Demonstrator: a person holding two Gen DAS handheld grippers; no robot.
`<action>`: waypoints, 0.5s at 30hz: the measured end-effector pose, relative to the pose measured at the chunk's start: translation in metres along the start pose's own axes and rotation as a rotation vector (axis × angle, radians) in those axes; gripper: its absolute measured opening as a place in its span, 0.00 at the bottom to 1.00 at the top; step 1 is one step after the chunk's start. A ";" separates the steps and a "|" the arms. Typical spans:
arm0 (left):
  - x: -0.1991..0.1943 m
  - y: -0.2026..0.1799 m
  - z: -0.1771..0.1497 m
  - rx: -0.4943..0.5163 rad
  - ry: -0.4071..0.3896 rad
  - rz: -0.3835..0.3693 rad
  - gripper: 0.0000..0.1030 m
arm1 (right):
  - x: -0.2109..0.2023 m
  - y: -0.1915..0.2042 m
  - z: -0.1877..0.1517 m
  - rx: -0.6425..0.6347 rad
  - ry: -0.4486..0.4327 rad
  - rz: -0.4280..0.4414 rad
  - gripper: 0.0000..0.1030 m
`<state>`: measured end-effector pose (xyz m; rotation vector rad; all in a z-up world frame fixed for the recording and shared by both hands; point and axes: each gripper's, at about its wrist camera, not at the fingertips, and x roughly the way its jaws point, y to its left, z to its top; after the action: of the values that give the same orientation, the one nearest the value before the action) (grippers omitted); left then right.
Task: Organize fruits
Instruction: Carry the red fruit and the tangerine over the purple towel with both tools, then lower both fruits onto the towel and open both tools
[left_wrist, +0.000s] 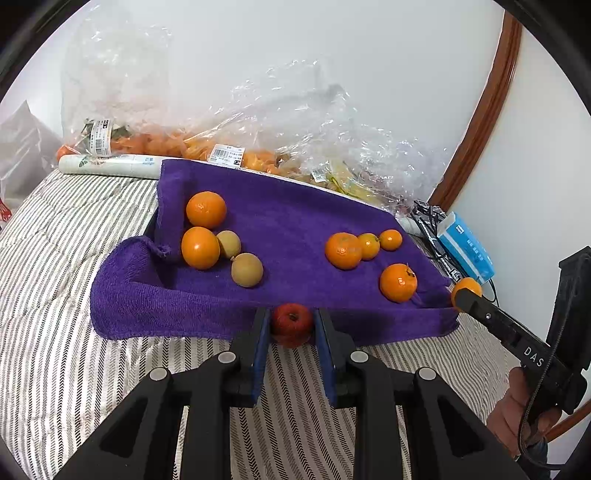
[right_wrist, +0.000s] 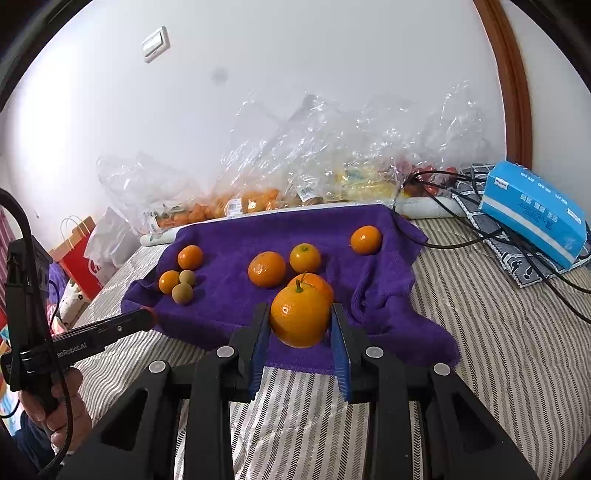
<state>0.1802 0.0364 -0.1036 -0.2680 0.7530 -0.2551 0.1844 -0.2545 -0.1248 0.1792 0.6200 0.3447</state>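
A purple towel (left_wrist: 288, 218) (right_wrist: 325, 229) lies on the striped bed. On its left sit two oranges (left_wrist: 201, 247) and two small brown fruits (left_wrist: 246, 269). On its right lie several oranges (left_wrist: 343, 250) (right_wrist: 266, 268). My left gripper (left_wrist: 291, 325) is shut on a small red apple (left_wrist: 291, 322) at the towel's near edge. My right gripper (right_wrist: 300, 318) is shut on an orange (right_wrist: 300, 315) with a green stem, above the towel's near right part. In the left wrist view the right gripper (left_wrist: 466, 295) shows at the right with that orange (left_wrist: 467, 286).
Clear plastic bags of fruit (left_wrist: 229, 147) (right_wrist: 295, 184) lie against the wall behind the towel. A blue tissue pack (left_wrist: 466, 245) (right_wrist: 535, 210) and black cables (right_wrist: 458, 236) lie at the right. A red paper bag (right_wrist: 79, 262) stands at the left.
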 end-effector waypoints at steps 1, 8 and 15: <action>0.000 0.000 0.000 0.002 -0.001 0.004 0.23 | 0.000 0.000 0.000 -0.002 -0.002 -0.002 0.31; 0.008 -0.003 0.012 -0.002 0.049 0.011 0.23 | 0.006 0.003 0.011 -0.016 0.006 -0.024 0.31; 0.037 -0.028 0.041 0.055 0.072 0.017 0.23 | 0.026 0.003 0.027 -0.062 0.037 -0.082 0.31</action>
<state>0.2309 0.0040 -0.0889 -0.2017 0.8178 -0.2704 0.2196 -0.2440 -0.1164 0.0880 0.6508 0.2882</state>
